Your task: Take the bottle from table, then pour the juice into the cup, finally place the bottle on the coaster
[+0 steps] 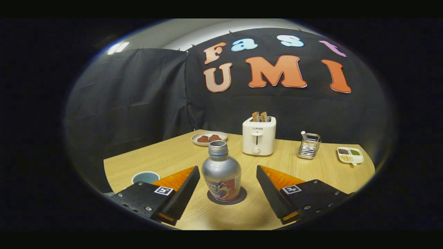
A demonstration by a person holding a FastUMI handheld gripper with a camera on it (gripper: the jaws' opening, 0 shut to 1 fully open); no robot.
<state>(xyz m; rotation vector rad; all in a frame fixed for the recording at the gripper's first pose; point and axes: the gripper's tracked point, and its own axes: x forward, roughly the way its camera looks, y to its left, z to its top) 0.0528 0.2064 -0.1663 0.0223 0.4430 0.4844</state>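
- Wooden tabletop (263, 207) is stretching away from the gripper toward a black cloth wall (131, 103), and everything is standing quietly on it.
- Gripper (228, 178) is hanging wide open just above the table, its two fingers (183, 186) sitting well clear on either side of the bottle, touching nothing and holding nothing.
- Bottle (221, 173) is standing upright between the fingers, resting on a dark round coaster (240, 197); its neck is showing bare thread with no cap on it.
- Judging from that, the task is looking finished or nearly so: the bottle is already sitting on the coaster, and only backing the gripper away seems to be left. Whether the pouring is done I cannot confirm.
- Cup (145, 177) is sitting just beyond the left finger; I cannot tell whether juice is in it.
- Further back, a plate (209, 138) is carrying a few reddish-brown pieces.
- Beside it, a white toaster (259, 135) is holding two slices poking out of its slots.
- To the right, a wire holder (309, 146) is keeping a pale stick-like thing.
- Farthest right, a small divided dish (350, 155) is holding dark, green and pale bits in separate compartments.
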